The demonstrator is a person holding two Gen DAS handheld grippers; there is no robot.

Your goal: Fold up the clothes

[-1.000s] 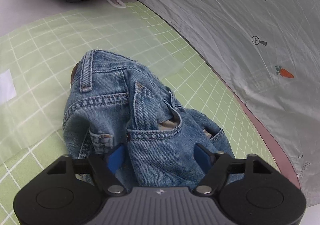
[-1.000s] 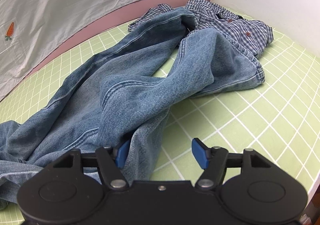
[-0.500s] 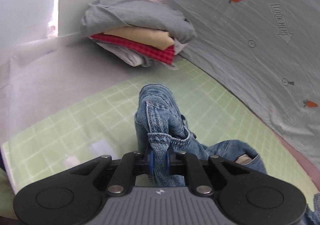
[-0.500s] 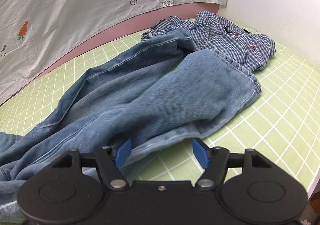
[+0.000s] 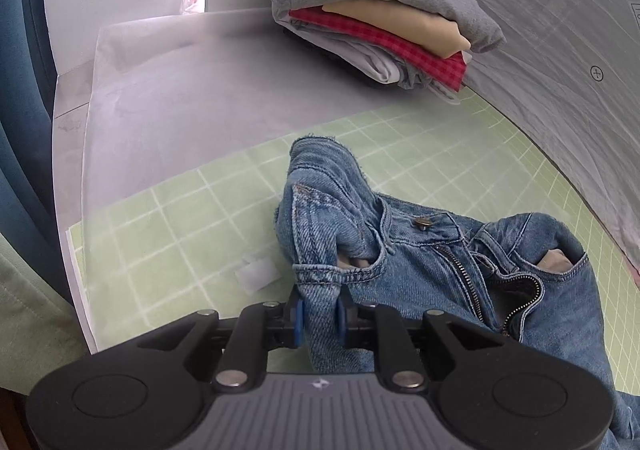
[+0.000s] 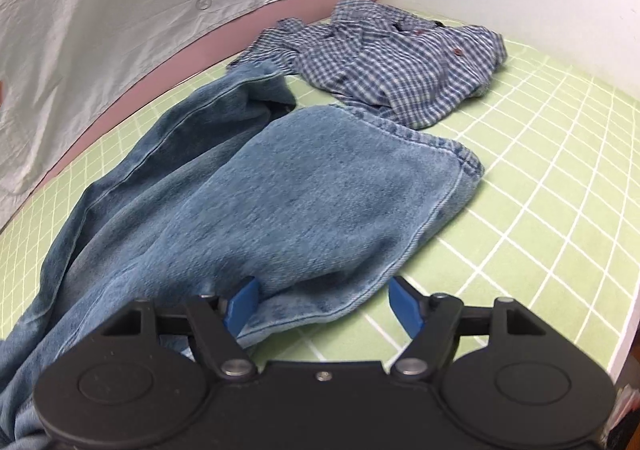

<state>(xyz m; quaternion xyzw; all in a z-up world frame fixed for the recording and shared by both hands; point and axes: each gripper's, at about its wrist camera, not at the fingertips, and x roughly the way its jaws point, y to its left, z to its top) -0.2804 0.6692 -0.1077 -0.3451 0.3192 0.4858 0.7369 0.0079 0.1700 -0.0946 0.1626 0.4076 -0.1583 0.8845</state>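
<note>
Lifted since before, jeans (image 5: 420,250) waistband stays clenched in left claw (image 5: 319,316); right claw (image 6: 324,300) gapes over leg edge.

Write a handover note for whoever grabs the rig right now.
Left gripper: shut on the jeans at the waistband, fly open.
Right gripper: jaws open, straddling the near leg's edge, nothing gripped.
Jeans lie spread on the green mat, unfolded; legs run toward the plaid shirt, which sits crumpled beyond the hems.
Done: folded stack at the mat's far end.
Left: fold the jeans, then the shirt.
</note>
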